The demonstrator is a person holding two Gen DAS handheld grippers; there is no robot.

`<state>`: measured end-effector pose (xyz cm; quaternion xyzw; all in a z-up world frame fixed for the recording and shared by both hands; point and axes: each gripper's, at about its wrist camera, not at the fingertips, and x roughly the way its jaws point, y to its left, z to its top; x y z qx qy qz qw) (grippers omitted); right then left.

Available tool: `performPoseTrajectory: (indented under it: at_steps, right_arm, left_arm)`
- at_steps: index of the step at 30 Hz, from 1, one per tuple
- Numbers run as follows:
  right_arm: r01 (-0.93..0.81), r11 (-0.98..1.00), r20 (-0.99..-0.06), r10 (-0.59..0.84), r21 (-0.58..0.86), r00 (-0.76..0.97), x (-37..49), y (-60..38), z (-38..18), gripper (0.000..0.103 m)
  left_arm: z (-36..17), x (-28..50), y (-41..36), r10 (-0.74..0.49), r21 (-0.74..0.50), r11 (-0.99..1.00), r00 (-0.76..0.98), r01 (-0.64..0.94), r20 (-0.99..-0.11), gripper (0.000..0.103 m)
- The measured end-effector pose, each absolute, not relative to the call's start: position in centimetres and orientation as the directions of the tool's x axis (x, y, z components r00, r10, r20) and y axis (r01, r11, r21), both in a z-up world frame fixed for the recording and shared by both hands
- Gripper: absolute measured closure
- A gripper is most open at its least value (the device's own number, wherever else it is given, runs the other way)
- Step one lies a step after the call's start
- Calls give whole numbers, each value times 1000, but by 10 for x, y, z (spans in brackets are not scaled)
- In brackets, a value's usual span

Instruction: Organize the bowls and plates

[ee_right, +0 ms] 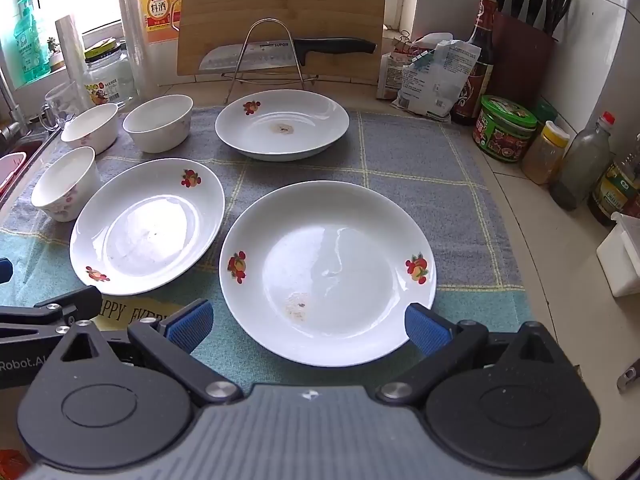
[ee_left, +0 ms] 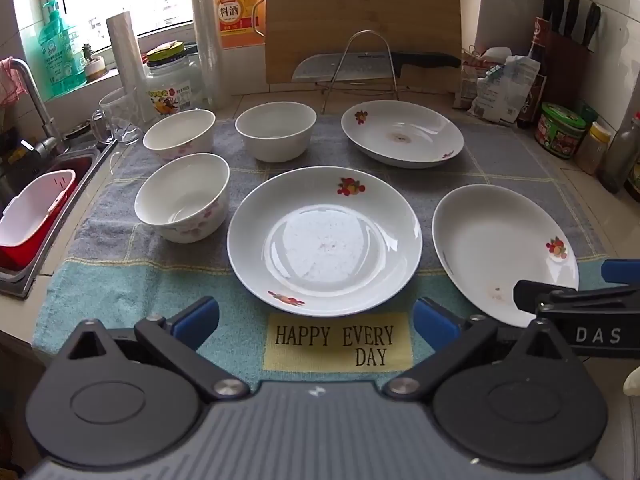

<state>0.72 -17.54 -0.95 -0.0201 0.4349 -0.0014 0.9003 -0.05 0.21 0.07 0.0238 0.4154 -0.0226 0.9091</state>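
Three white plates with fruit prints lie on a towel: a middle plate (ee_left: 324, 240) (ee_right: 148, 226), a right plate (ee_left: 504, 252) (ee_right: 328, 272) and a far plate (ee_left: 402, 132) (ee_right: 282, 124). Three white bowls stand at the left: a near bowl (ee_left: 182, 196) (ee_right: 66, 188), a far-left bowl (ee_left: 179, 134) (ee_right: 90, 127) and a far-middle bowl (ee_left: 276, 130) (ee_right: 158, 122). My left gripper (ee_left: 316, 320) is open and empty, just short of the middle plate. My right gripper (ee_right: 308, 324) is open and empty, its jaws on either side of the right plate's near rim.
A sink (ee_left: 60, 168) with a red and white tub (ee_left: 32, 216) lies at the left. A wire rack (ee_left: 360, 68), knife and cutting board (ee_left: 360, 20) stand behind. Jars and bottles (ee_right: 560, 152) line the right counter. A glass mug (ee_left: 116, 118) stands by the bowls.
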Motion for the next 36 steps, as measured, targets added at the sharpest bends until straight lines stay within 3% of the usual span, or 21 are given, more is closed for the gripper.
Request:
performPoseTrajectory:
  at_steps: [36]
  right_arm:
    - [-21,1000,-772,-1,-19,635,3,-168,-1,0]
  left_arm:
    - [12,-4,11,-14,17,999,657,41,-754,1]
